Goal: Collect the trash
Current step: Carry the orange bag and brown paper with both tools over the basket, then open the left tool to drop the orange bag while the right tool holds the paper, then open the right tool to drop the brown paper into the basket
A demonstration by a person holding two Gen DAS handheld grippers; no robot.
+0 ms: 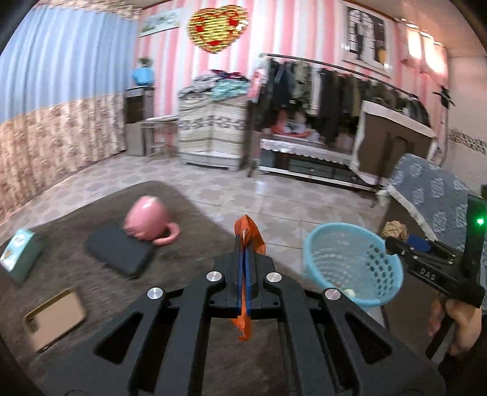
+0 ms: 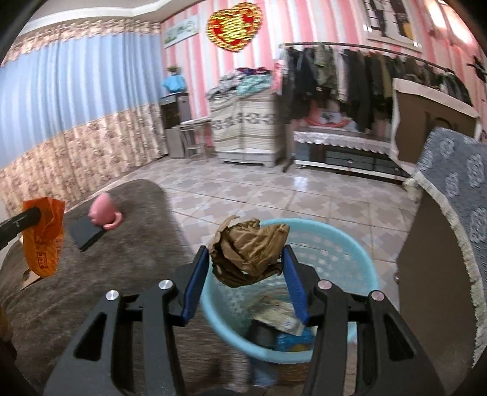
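Black left tool [image 1: 244, 243] pinches an orange wrapper [image 1: 249, 233] over the grey table [image 1: 76, 265]. Right tool [image 2: 247, 259] clamps crumpled brown paper [image 2: 248, 246] above the blue basket [image 2: 350, 256], which holds trash.

The wrapper [image 1: 249, 234] is orange, and the paper ball [image 2: 248, 252] is a crumpled tan-brown. The basket [image 1: 377, 292] is light blue with a perforated wall. Beside it, the worktop [image 1: 188, 207] wears a grey-brown shaggy cover. On that cover, the mug [image 1: 146, 220] is pink, the case [image 1: 120, 254] under it is black, the box [image 1: 19, 257] is teal, and the phone [image 1: 53, 319] is tan with a gold rim. Behind the basket, the floor [image 1: 243, 189] has beige-and-white patterned tiles. The wall [image 1: 274, 30] is striped pink and white, with a red-and-gold heart [image 1: 217, 27]. The curtain [image 1: 61, 76] is blue above, beige floral below. The cloth [image 1: 432, 195] near the basket is grey with pale medallions.
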